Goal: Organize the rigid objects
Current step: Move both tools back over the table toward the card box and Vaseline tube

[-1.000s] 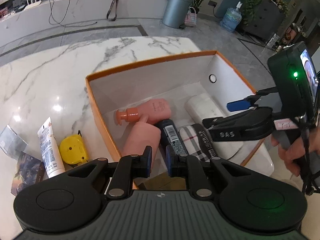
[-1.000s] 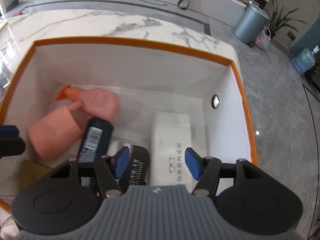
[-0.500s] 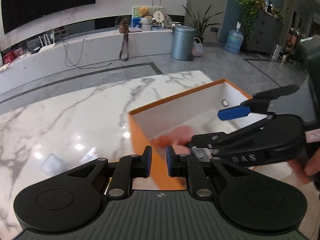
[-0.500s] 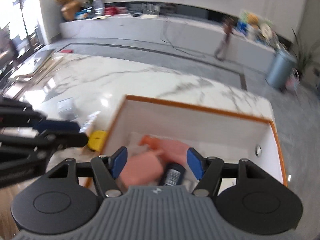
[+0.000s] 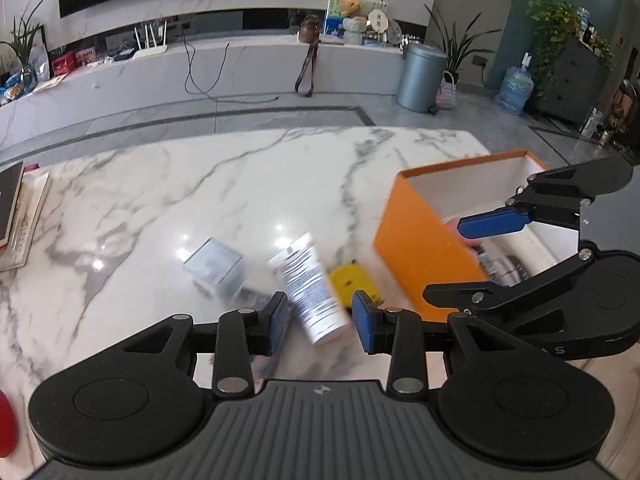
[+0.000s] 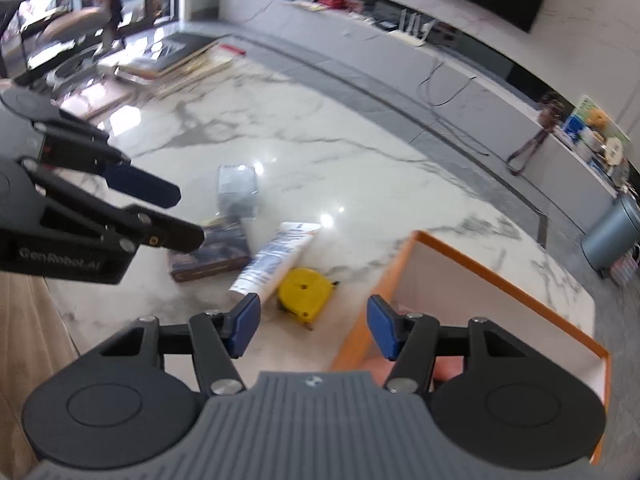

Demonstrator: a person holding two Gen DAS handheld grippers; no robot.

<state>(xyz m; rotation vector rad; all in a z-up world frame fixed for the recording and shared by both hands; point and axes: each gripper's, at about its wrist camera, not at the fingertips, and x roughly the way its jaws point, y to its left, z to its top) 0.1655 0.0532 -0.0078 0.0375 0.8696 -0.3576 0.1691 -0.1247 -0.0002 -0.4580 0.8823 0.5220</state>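
A white tube [image 5: 308,288] [image 6: 276,256] lies on the marble table beside a yellow tape measure [image 5: 352,280] [image 6: 306,290]. My left gripper [image 5: 322,322] hovers over the tube's near end; its jaws are opening with nothing pressed between them. My right gripper [image 6: 314,322] hangs just short of the tape measure; its jaws are closing and hold nothing. The orange box [image 5: 424,232] [image 6: 500,276] stands to the right with a pink bottle [image 5: 452,222] and dark items inside. In each view the other gripper shows: the right gripper [image 5: 444,258] and the left gripper [image 6: 180,216].
A clear plastic box [image 5: 216,266] [image 6: 237,190] and a dark flat book-like box [image 6: 212,252] lie left of the tube. A stack of books [image 5: 16,220] sits at the table's far left edge. A red object [image 5: 6,420] shows at the lower left.
Both grippers have swung left, away from over the orange box to above the loose items on the table. The left jaws were shut and now stand apart.
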